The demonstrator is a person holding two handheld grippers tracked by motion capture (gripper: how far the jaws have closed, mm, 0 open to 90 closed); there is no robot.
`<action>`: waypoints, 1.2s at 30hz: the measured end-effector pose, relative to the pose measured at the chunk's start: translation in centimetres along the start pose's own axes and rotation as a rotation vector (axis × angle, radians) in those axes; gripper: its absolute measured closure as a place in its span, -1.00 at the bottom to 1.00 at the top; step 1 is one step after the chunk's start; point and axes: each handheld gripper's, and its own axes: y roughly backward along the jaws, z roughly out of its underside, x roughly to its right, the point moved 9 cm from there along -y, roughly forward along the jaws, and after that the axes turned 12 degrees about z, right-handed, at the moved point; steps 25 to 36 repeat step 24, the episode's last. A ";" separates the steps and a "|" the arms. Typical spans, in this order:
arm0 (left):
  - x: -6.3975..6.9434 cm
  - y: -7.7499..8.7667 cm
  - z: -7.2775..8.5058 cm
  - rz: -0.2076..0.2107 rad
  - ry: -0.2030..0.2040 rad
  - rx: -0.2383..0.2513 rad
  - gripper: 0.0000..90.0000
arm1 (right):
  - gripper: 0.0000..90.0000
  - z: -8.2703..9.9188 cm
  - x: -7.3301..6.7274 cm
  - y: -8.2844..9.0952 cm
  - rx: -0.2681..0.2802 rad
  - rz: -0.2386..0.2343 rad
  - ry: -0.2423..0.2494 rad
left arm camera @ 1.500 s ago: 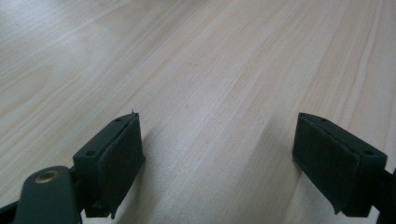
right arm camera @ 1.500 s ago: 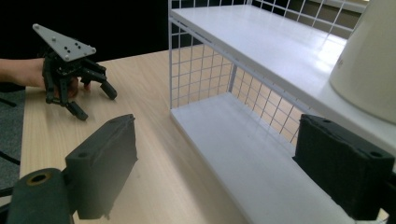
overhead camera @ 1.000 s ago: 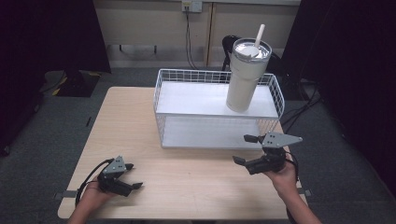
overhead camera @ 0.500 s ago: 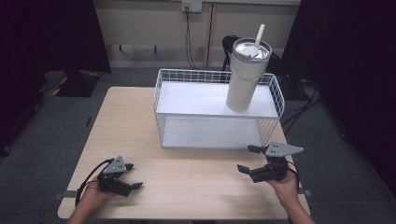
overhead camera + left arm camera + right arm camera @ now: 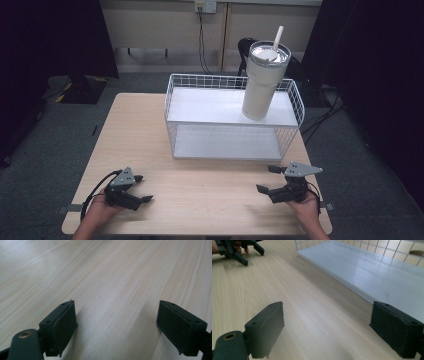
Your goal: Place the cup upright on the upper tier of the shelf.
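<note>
The left tongs [image 5: 141, 189] rest low at the near left of the worktop [image 5: 135, 130], jaws spread wide with nothing between them; the left gripper view shows bare wood grain between the two black pads [image 5: 60, 327]. The right tongs [image 5: 267, 180] sit at the near right corner, held in a hand [image 5: 305, 205], jaws also wide apart and empty. In the right gripper view the jaws frame bare wood, with the white lower shelf [image 5: 372, 277] of the rack just ahead and to the right, and the left tongs [image 5: 244, 253] far off at upper left.

The tumbler [image 5: 265, 82] stands upright on the top shelf of the wire rack [image 5: 172, 100], toward its right end, a straw [image 5: 277, 37] rising from its lid. It is well apart from both tongs, beyond them and higher up. The right tongs are the nearer pair, in front of the rack's near right corner and roughly below the tumbler in the high view; the left tongs lie across the worktop from it. Neither touches the rack.
</note>
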 end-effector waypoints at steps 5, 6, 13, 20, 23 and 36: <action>0.0 0.0 0.0 0.000 0.000 0.000 -0.65 | -0.76 1.6 0.0 -0.4 -0.040 0.008 0.026; 0.0 0.0 0.0 0.000 0.000 0.000 -0.65 | -0.76 1.8 0.0 -0.5 -0.049 0.009 0.031; 0.0 0.0 0.0 0.000 -0.001 -0.001 -0.65 | -0.76 3.4 0.2 -0.9 -0.093 0.023 0.080; 0.0 0.0 0.0 0.000 -0.001 -0.001 -0.65 | -0.76 4.4 0.3 -1.1 -0.141 0.047 0.154; 0.0 0.0 0.0 0.001 -0.001 -0.001 -0.65 | -0.78 5.0 0.5 -1.3 -0.189 0.063 0.182; 0.0 0.0 0.0 0.001 -0.001 -0.001 -0.65 | -0.79 5.3 0.4 -1.4 -0.217 0.066 0.201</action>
